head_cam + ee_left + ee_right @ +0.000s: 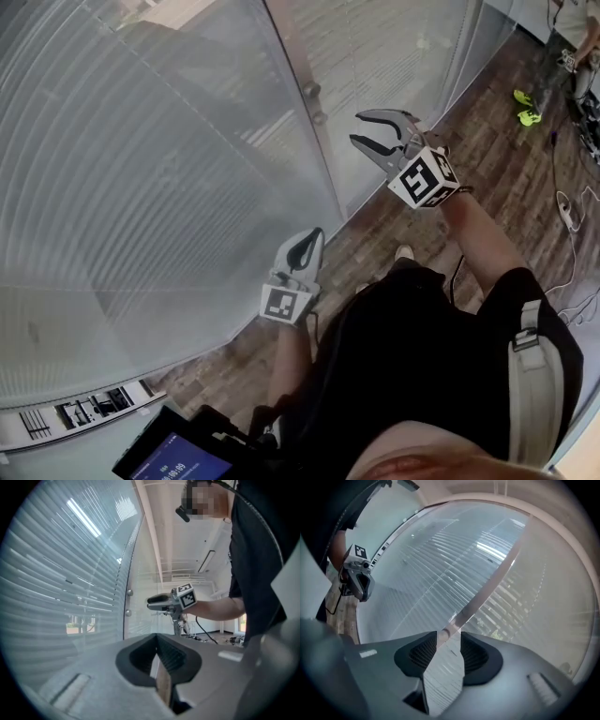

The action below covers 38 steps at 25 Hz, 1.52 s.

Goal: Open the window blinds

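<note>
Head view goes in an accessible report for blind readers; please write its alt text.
Seen from above, the right gripper is raised toward the window blinds with its jaws open and empty. The left gripper is held lower, jaws shut. A wood floor lies below.

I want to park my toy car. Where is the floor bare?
Bare wood floor runs along the glass wall, from the person's shoe toward the yellow shoes. It is crowded at the right edge, where cables lie.
</note>
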{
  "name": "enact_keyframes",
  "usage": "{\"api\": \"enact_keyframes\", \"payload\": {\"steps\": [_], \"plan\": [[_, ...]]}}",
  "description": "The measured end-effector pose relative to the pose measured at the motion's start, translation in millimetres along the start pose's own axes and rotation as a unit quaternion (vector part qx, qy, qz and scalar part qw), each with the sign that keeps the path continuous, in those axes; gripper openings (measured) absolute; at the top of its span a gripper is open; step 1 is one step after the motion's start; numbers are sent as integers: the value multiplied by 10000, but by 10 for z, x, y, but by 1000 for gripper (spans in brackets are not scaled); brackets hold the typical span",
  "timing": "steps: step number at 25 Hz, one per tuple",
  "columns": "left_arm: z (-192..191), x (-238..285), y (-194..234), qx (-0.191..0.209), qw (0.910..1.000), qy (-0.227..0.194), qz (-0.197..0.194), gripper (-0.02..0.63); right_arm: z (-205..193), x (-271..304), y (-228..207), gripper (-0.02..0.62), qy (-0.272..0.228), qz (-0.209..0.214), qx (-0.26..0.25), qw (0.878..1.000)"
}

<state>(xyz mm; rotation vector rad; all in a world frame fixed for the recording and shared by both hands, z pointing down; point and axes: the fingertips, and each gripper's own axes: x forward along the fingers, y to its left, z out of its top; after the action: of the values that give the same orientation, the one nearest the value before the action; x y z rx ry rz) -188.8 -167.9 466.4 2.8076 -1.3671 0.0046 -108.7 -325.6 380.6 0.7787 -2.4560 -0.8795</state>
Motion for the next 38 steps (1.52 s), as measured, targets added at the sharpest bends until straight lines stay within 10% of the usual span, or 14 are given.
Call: {"api": "enact_keyframes", "payload": {"steps": [8,27,38], "plan": [[-62,-26,-55,-75,9999,18,-69,3,171,378,-206,206,306,-112,-1303,9909],[-50,-163,10,-76,9999,-22,131,3,398,771,-405,146,620,-424,-2391,9681],[-78,-183,31,-95,9998,-30,181,3,355,828,-431,126,631,-492,-1945,9776]]}}
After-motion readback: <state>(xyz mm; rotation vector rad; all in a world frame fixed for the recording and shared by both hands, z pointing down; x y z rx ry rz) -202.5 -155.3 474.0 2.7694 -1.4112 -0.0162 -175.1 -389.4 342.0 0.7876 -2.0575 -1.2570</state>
